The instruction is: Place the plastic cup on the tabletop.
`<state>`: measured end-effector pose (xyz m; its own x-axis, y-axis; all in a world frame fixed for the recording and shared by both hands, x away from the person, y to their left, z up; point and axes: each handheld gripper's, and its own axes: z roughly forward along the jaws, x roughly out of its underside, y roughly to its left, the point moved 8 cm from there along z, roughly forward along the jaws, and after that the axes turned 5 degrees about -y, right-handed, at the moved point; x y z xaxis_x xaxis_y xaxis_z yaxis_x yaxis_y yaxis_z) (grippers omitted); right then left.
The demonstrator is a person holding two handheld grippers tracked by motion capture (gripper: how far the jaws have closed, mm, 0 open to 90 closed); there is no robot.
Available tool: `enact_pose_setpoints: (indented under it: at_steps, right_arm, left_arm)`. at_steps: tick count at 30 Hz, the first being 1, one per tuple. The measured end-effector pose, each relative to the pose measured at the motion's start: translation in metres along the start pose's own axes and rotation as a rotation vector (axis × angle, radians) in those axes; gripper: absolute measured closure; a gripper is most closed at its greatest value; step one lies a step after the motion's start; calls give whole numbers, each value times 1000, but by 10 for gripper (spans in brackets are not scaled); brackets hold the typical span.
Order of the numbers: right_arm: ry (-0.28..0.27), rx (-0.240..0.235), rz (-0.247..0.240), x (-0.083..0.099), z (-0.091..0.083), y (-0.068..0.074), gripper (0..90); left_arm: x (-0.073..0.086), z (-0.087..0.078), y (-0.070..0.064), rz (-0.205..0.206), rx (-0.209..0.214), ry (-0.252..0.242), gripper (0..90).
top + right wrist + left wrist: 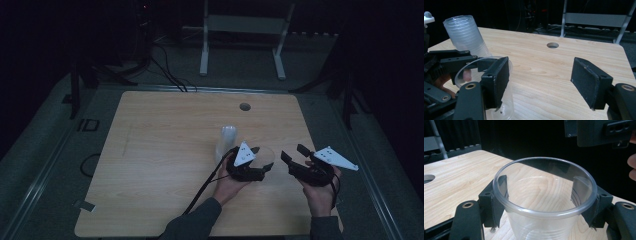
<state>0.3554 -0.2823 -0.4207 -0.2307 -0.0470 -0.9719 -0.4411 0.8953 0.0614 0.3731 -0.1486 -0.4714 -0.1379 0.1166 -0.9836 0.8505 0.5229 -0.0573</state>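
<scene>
Clear cup (544, 202) upright near table's (150, 150) right front edge, left gripper (248, 165) jaws clamped on its rim sides, likely steadying it. Cup stack (465, 35) stands just behind. Right gripper (295, 157) beside, jaws spread, empty, probably ready to assist.

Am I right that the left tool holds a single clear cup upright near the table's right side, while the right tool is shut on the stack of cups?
Not quite: the right tool is open and holds nothing, as the right gripper view shows. The stack of cups stands free behind. The left tool does hold the clear cup upright near the table's right side.
</scene>
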Motion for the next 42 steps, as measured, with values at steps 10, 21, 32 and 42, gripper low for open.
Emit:
enact_pose_setpoints:
  at_steps: [10, 21, 32, 42]
  right_arm:
    - [0, 2, -2, 0, 0, 0, 309]
    - [-2, 5, 4, 0, -1, -1, 310]
    - [0, 5, 3, 1, 0, -1, 310]
    - [1, 7, 5, 1, -1, -1, 310]
  left_arm:
    - [7, 1, 2, -1, -10, 7, 296]
    - [10, 2, 2, -1, -11, 9, 295]
    - [16, 4, 3, -4, -9, 21, 294]
    - [20, 6, 2, -2, -10, 32, 291]
